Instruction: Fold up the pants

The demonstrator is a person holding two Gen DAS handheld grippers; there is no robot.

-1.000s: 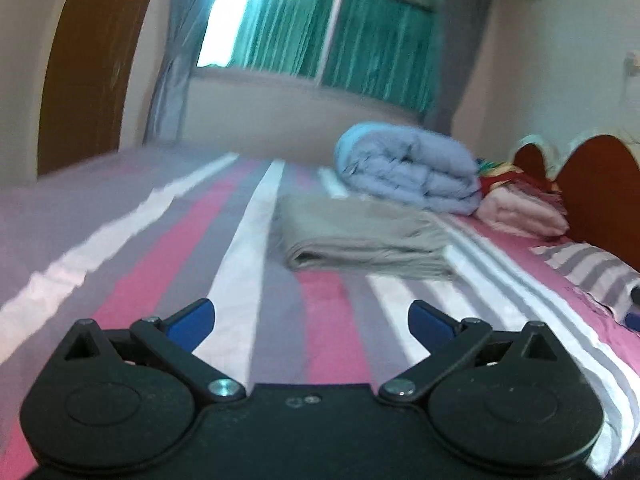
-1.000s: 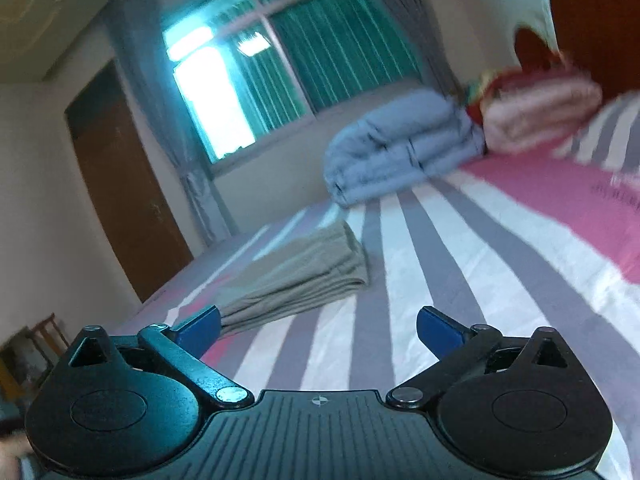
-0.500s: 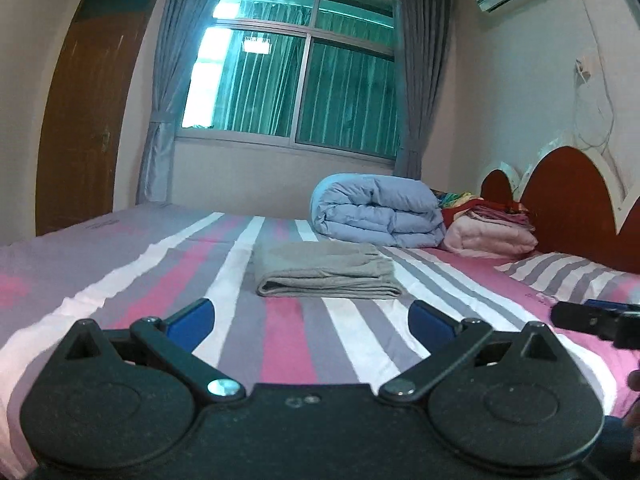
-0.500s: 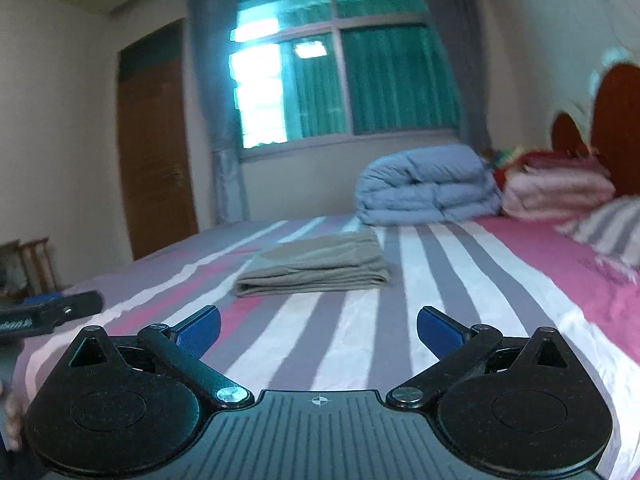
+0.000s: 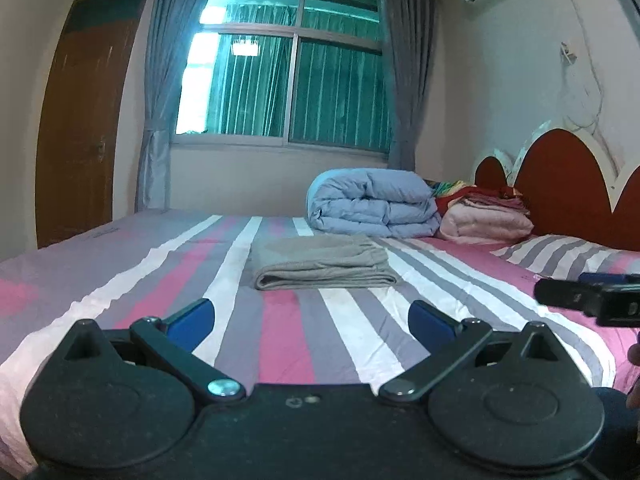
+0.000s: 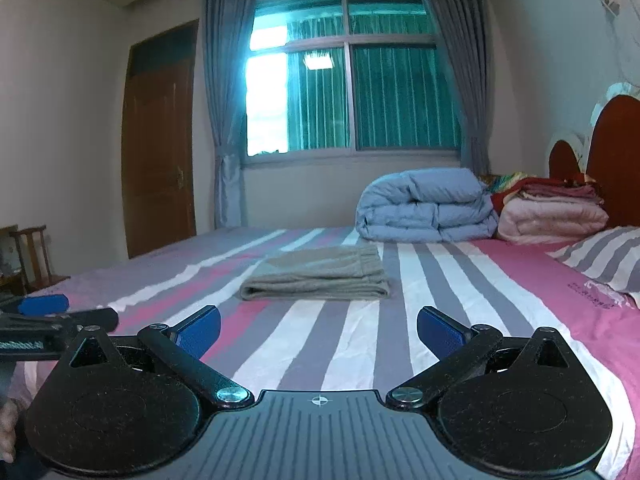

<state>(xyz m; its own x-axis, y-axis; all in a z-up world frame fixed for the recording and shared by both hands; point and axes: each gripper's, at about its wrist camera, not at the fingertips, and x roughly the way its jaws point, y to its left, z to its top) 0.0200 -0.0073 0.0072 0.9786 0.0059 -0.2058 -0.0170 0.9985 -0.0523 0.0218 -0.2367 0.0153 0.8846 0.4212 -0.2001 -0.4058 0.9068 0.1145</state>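
Daylight glares through the window (image 5: 280,88) at twelve o'clock, blowing out its left pane; the room stays dim, sharp centrally, fisheye-bent with dark corners.

L gripper (image 5: 311,322): matte black plastic body, two round disc housings w/ faint inner circle, a triangular cut-out above each. Two black link bars run inward, each pinned by a silver screw (image 5: 221,387) near centre. Fingertips (image 5: 191,319) carry blue pads. Centre plate smooth black, small round marks, dusty.

R gripper (image 6: 319,330): same black discs, triangle cut-outs, link bars, silver screws (image 6: 231,393). Blue pads (image 6: 440,332) show fine ribbing. Centre plate grey, ribbed lengthwise, small white crosshair mark (image 6: 319,400) at top edge.

Skin visible at frame edges only: bit of a hand (image 6: 8,432) lower left in R view; too little to describe.
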